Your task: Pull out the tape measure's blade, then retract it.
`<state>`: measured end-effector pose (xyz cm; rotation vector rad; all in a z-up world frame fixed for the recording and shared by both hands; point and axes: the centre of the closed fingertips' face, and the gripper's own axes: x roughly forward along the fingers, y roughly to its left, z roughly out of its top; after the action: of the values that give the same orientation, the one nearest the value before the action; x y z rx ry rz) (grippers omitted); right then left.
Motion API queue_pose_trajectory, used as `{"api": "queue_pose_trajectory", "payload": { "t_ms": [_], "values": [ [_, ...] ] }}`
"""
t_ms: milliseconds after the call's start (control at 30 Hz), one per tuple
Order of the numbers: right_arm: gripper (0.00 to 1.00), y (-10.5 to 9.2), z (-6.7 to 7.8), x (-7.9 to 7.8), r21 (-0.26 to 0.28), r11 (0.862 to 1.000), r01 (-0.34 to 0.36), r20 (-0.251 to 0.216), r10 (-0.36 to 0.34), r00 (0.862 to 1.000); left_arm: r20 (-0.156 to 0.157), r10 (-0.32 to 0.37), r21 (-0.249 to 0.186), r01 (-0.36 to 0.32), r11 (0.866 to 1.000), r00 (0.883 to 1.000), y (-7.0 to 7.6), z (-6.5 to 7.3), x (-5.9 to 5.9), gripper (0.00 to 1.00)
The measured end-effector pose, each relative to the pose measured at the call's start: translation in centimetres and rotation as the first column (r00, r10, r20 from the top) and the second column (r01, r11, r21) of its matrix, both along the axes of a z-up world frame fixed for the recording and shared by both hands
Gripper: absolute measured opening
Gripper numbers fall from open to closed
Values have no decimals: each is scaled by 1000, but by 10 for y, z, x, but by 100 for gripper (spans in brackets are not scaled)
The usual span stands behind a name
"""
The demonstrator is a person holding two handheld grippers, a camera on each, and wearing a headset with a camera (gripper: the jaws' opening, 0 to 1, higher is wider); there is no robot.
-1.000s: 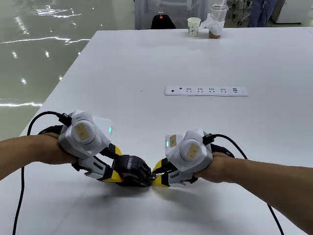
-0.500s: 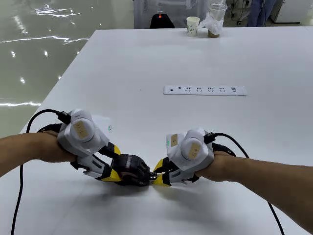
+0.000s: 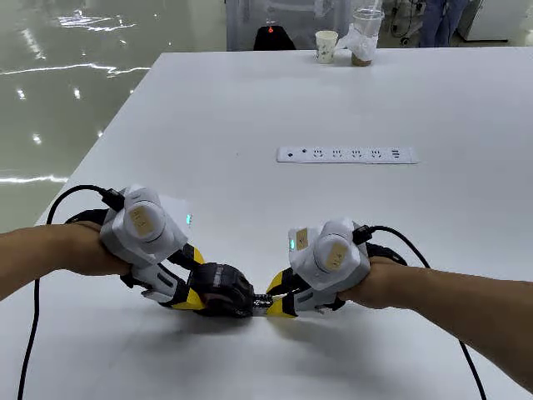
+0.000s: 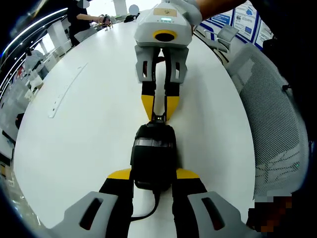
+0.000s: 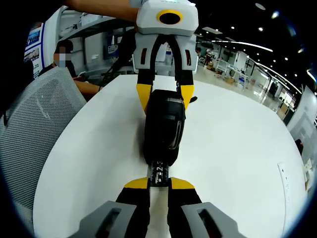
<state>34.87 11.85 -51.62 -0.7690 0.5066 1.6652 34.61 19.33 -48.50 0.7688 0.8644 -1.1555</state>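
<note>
**Clamped at both ends**

Head view: the tape measure (image 3: 223,290) is held low at the worktop (image 3: 333,100), clamped by the left tool (image 3: 198,279). Left gripper view: the right tool (image 4: 159,106) is closed at its mouth. Right gripper view: a short blade (image 5: 159,173) length is pinched.

We get a bright, evenly lit head view, with white glare streaking the glossy floor (image 3: 58,50) and soft shadows on the white table (image 3: 250,108), while both gripper views bow hard at their edges, the right one dim behind a faint sheen on the tape measure (image 5: 163,124).
</note>
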Motion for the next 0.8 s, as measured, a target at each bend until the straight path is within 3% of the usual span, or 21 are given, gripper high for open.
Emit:
{"api": "queue_pose_trajectory", "payload": {
  "t_ms": [800],
  "values": [
    [9,-30,-1,7,-24,1000,17,-4,-17,1000,-17,1,24,-1,1000,1000,-1,-1,1,24]
  ]
}}
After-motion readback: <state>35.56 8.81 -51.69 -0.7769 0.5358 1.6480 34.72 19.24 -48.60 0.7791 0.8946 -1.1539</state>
